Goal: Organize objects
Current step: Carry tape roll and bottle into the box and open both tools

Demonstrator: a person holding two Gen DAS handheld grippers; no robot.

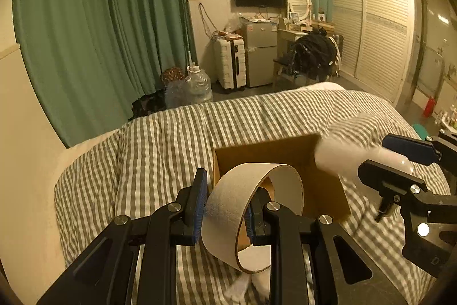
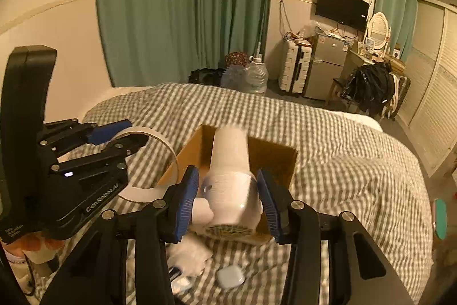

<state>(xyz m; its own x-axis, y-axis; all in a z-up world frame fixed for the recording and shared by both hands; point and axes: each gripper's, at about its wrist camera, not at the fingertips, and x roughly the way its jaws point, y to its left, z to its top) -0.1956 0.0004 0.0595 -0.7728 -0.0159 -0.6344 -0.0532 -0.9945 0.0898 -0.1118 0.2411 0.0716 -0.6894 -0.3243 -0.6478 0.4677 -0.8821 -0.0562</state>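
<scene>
My left gripper (image 1: 225,206) is shut on the wall of a wide white tape ring (image 1: 228,207) and holds it up just in front of an open cardboard box (image 1: 285,156) on the striped bed. The ring also shows in the right wrist view (image 2: 160,139). My right gripper (image 2: 228,196) is shut on a white hair dryer (image 2: 228,179), nozzle pointing forward over the box (image 2: 274,156). The dryer shows blurred in the left wrist view (image 1: 351,145), held by the right gripper (image 1: 400,159).
A grey-and-white checked duvet (image 2: 328,133) covers the bed. A white earbud case (image 2: 230,277) and white crumpled items (image 2: 191,253) lie near the front. Beyond the bed stand water jugs (image 2: 257,76), a suitcase (image 2: 294,67) and a small fridge (image 2: 325,67).
</scene>
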